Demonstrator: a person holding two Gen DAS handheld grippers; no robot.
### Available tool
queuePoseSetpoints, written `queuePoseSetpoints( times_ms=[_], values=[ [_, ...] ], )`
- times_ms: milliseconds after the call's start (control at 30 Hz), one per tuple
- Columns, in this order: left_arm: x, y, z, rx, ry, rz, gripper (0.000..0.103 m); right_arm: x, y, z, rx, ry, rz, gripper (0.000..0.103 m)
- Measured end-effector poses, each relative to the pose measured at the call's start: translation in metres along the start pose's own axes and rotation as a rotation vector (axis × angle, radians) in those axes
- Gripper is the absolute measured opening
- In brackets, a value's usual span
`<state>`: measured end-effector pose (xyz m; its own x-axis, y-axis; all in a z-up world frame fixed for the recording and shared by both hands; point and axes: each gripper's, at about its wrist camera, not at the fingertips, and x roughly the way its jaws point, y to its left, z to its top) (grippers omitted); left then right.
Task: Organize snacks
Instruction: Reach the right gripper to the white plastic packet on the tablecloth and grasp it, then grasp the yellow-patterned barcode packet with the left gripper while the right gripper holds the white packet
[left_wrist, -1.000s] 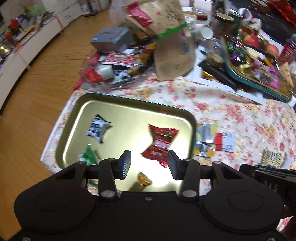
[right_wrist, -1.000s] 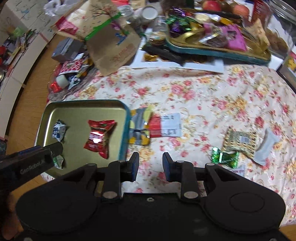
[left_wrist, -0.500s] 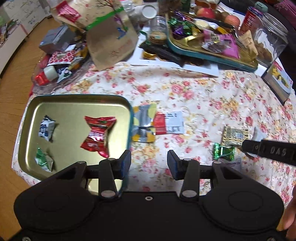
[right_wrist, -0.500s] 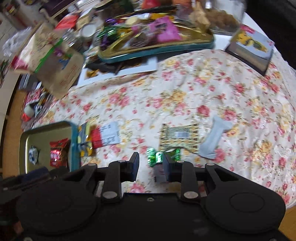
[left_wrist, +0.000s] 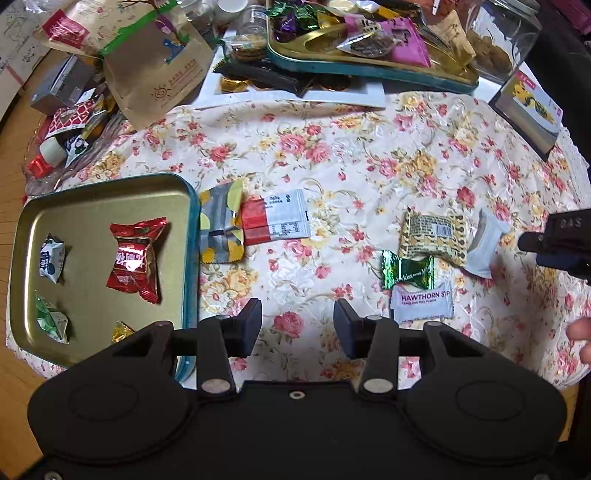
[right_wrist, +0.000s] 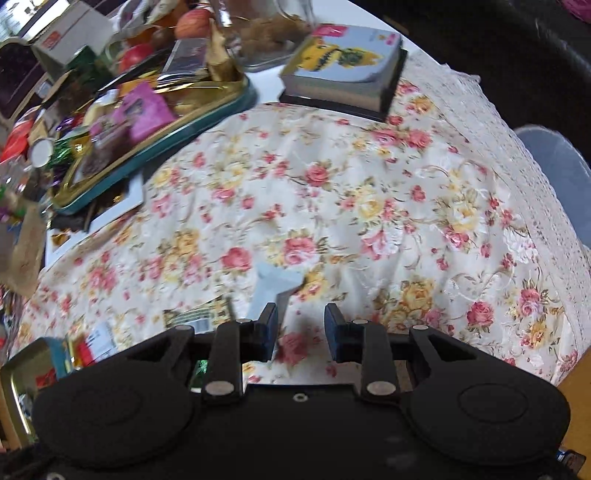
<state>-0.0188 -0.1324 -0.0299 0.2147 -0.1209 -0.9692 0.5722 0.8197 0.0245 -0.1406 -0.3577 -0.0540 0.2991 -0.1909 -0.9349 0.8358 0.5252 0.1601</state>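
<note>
Green candy (mostly hidden) behind right gripper

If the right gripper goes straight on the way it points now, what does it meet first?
Probably bare floral tablecloth: nothing lies between the open right gripper fingers. The pale grey-blue sachet sits just left of that line, though depth is unclear.

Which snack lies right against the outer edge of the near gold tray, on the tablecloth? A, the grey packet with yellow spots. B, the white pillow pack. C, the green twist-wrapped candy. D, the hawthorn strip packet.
A: the grey packet with yellow spots touches the gold tray rim; the others lie well off it.
</note>
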Motion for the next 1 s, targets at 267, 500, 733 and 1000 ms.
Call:
queuePoseSetpoints(
  times_ms=[267,500,733,1000],
  values=[
    [-0.004,0.012,0.005,-0.058,0.0,-0.031,0.052,0.009,0.025,0.0,-0.044,-0.047,0.059,0.03],
    [-0.003,0.018,0.007,-0.092,0.003,-0.025,0.052,0.026,0.039,0.001,-0.049,-0.028,0.027,0.031],
    [-0.005,0.024,0.007,-0.118,-0.001,-0.022,0.052,0.028,0.039,0.0,-0.036,-0.041,0.006,0.031],
    [-0.005,0.025,0.007,-0.124,0.001,-0.022,0.052,0.029,0.033,0.0,0.014,-0.014,0.0,0.031]
  ],
)
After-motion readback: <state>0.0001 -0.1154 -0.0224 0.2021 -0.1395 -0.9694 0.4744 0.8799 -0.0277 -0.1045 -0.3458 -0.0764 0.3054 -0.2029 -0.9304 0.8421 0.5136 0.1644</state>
